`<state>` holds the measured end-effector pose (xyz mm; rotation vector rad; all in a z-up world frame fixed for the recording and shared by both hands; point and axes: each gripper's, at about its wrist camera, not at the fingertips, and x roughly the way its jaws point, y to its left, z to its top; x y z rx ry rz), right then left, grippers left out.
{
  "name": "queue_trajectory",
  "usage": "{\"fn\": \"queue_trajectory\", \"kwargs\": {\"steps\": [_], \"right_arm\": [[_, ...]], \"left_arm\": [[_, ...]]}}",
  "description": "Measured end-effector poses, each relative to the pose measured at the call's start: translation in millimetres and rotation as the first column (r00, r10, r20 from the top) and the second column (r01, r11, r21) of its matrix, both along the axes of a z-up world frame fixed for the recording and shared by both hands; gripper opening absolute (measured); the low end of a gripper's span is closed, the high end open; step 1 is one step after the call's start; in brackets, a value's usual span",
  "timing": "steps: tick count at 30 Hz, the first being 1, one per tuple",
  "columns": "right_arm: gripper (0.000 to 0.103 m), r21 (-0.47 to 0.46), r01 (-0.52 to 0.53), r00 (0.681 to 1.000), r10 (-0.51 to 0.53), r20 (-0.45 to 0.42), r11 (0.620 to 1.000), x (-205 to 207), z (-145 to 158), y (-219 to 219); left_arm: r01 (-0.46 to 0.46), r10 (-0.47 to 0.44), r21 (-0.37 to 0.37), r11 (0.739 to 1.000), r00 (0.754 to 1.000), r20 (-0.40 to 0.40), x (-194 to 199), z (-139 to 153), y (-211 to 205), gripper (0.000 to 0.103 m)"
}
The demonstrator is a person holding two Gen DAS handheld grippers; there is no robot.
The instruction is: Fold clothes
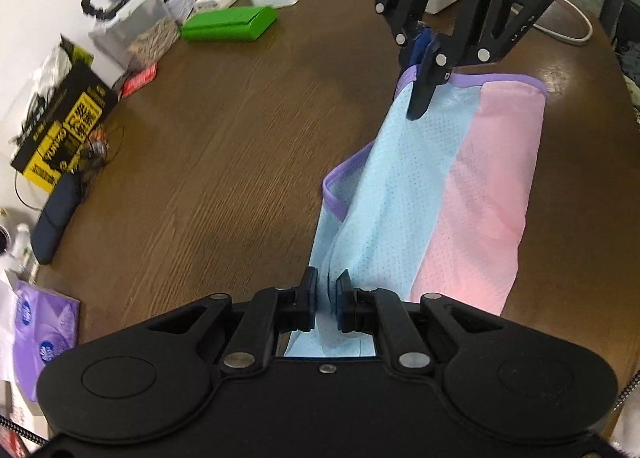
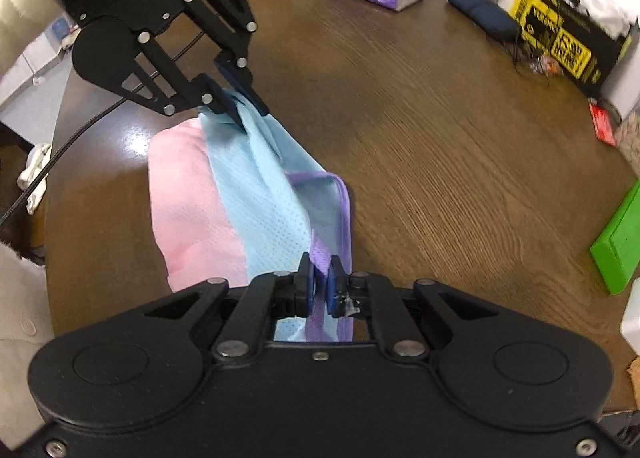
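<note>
Even, fairly bright indoor light falls on the desk. A white glare patch sits on its glossy edge beside the garment in the right wrist view, a fainter sheen near the far edge in the left. Shadows are soft. Fisheye bending curves the desk's edges, and motion blur smears the clutter along them, as on the yellow box.

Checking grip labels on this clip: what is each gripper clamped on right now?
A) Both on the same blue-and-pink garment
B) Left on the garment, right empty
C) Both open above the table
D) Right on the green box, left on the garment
A: the left gripper pinches a blue fold of the garment, and the right gripper pinches its purple-trimmed edge, with the cloth stretched between them over the wooden table.
</note>
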<state>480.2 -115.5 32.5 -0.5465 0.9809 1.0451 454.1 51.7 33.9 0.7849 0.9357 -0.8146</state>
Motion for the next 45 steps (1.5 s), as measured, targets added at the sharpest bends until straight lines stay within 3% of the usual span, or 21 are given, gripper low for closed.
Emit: {"fn": "queue_trajectory", "kwargs": {"steps": [8,11,13,14,15,16,21,25,26,28,31,33,35,38,42,45], "right_arm": [[0.009,0.015,0.021,1.000,-0.020,-0.020,1.000,15.8,-16.5,0.0],[0.014,0.012,0.035,0.999,-0.035,-0.013,0.999,21.7,-20.7,4.1],[0.045,0.003,0.055,0.998,-0.056,0.021,0.998,21.8,-21.3,4.0],[0.052,0.001,0.066,0.997,-0.066,0.037,0.998,21.8,-21.1,3.8],[0.071,0.008,0.079,0.995,-0.080,0.053,0.997,21.6,-19.4,2.3],[0.082,0.025,0.098,0.992,-0.099,0.073,0.995,20.6,-16.5,-2.1],[0.082,0.179,0.214,0.964,-0.237,0.117,0.960,3.4,1.8,-27.5],[0.081,0.276,0.240,0.931,-0.302,0.206,0.931,-44.6,7.8,-20.7],[0.080,0.275,0.241,0.925,-0.306,0.226,0.931,-57.0,6.1,-14.4],[0.066,0.262,0.254,0.918,-0.317,0.238,0.931,-79.6,-0.9,-2.5],[0.061,0.242,0.270,0.918,-0.325,0.228,0.932,-96.2,-14.3,9.2],[0.060,0.213,0.290,0.913,-0.337,0.232,0.933,-101.0,-25.3,14.0],[0.060,0.205,0.320,0.909,-0.360,0.210,0.925,-99.8,-32.2,12.6],[0.060,0.214,0.343,0.908,-0.381,0.173,0.915,-100.2,-38.5,8.1],[0.061,0.220,0.332,0.911,-0.372,0.175,0.917,-103.1,-40.2,4.0],[0.061,0.245,0.334,0.910,-0.379,0.168,0.910,-104.1,-39.4,3.0]], "left_arm": [[-0.029,0.029,0.002,1.000,0.999,-0.016,10.8,-10.1,5.7,0.011],[-0.046,0.046,0.025,0.999,0.999,0.009,9.6,-13.6,6.9,0.019],[-0.058,0.057,0.043,0.997,0.998,0.033,8.9,-16.0,7.3,0.046],[-0.068,0.065,0.047,0.997,0.996,0.055,7.7,-16.0,8.6,0.053],[-0.081,0.077,0.046,0.996,0.993,0.085,5.0,-14.5,11.2,0.063],[-0.094,0.088,0.045,0.995,0.990,0.113,2.4,-13.0,13.9,0.066],[-0.140,0.138,0.000,0.990,0.976,0.167,-9.4,4.1,32.8,0.068],[-0.154,0.167,-0.077,0.985,0.965,0.204,-18.2,18.5,32.5,0.069],[-0.156,0.173,-0.094,0.983,0.961,0.215,-20.0,21.3,30.2,0.069],[-0.149,0.168,-0.093,0.984,0.956,0.239,-24.7,21.6,21.3,0.069],[-0.149,0.145,-0.005,0.989,0.953,0.266,-22.5,6.5,5.7,0.069],[-0.194,0.167,0.072,0.978,0.945,0.280,-19.7,-10.0,1.8,0.069],[-0.237,0.207,0.081,0.968,0.938,0.278,-16.8,-17.1,6.1,0.069],[-0.322,0.306,0.020,0.947,0.918,0.253,-14.3,-10.8,22.6,0.070],[-0.423,0.413,-0.030,0.905,0.863,0.290,-15.0,6.9,45.4,0.070],[-0.417,0.417,-0.061,0.907,0.867,0.271,-19.9,10.4,45.1,0.070]]}}
